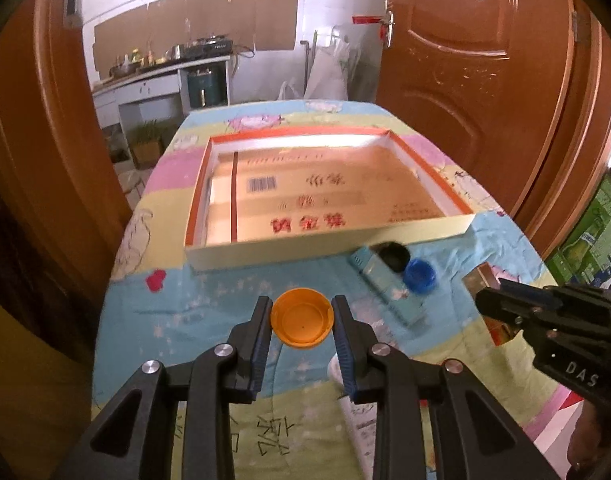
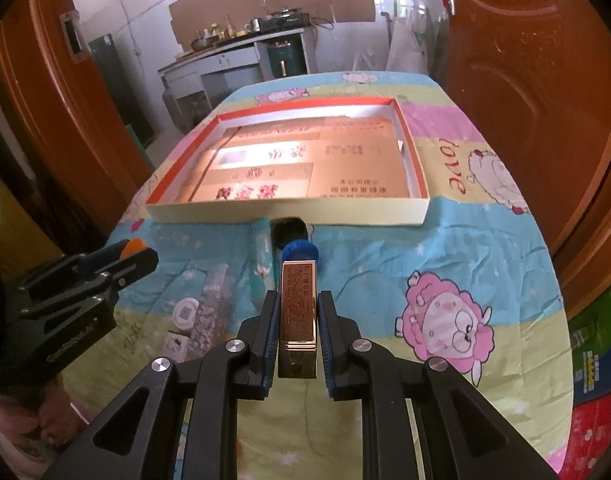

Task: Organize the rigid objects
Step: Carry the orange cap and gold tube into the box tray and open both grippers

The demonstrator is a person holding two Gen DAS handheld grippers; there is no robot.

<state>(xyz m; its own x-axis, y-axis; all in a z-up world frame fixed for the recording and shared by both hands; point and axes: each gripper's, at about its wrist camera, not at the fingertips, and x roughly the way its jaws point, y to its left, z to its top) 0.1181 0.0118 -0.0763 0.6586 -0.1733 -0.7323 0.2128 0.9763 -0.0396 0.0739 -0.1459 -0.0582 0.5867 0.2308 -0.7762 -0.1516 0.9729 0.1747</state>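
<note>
My left gripper [image 1: 301,305] is shut on a round orange cap [image 1: 301,318], open side up, held a little above the cartoon-print cloth. In the right wrist view the left gripper [image 2: 135,256] shows at the left with the orange cap [image 2: 135,246] at its tips. My right gripper [image 2: 298,299] is shut on a slim golden-brown box [image 2: 298,320] with printed text, which points away from me. The left wrist view has the right gripper [image 1: 485,300] at the right edge. A large shallow tray [image 1: 329,246] with an orange rim and a cardboard floor lies ahead of both.
Just before the tray's [image 2: 289,212] front wall lie a black cap [image 1: 393,256], a blue cap [image 1: 419,276] and a light blue box [image 1: 385,284]. A patterned tube [image 2: 213,300] lies on the cloth nearer me. Orange doors flank the table; a kitchen counter stands beyond.
</note>
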